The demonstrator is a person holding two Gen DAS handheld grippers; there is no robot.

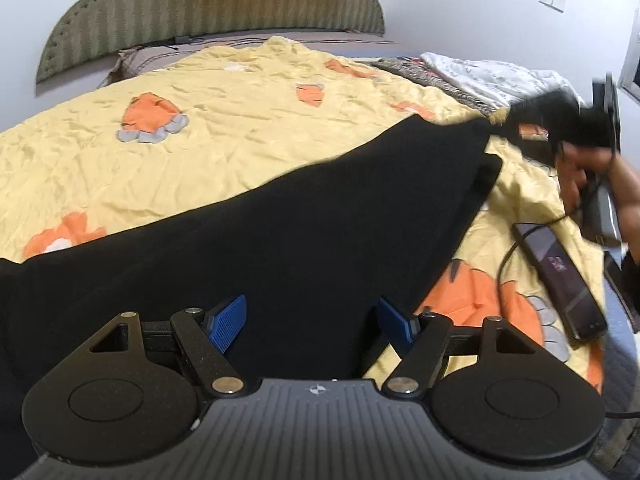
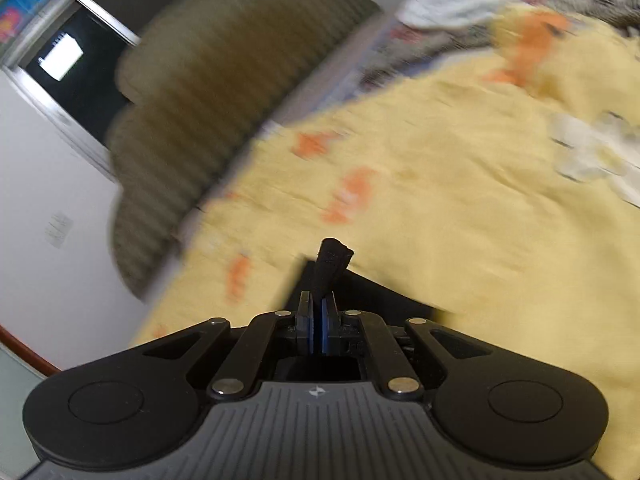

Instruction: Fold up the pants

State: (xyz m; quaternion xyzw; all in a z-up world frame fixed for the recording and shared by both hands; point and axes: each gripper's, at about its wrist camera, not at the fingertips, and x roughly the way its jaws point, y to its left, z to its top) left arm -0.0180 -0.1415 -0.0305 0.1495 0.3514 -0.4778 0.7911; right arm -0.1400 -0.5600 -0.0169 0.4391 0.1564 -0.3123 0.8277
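White walls and a scalloped, olive padded headboard back a bed spread with a wrinkled yellow quilt with orange carrot patches. Across that quilt lie the black fabric pants, stretched flat from the near left edge of the left wrist view toward the far right.

At the bottom of that view the left hand-held gripper hovers low over the near end of the pants, pointing down at a slant, its blue pads spread well apart with only flat cloth beneath and nothing pinched.

On the far right, the right hand-held gripper, carried in a person's hand, is clenched on a corner of the pants; a bunched black tip of cloth sticks up beyond its closed pads. The right wrist view is tilted and motion-blurred.

Beside the pants on the quilt lies a dark slim phone with a lit screen, a black cable trailing from it. Pale crumpled bedding is heaped at the far right.
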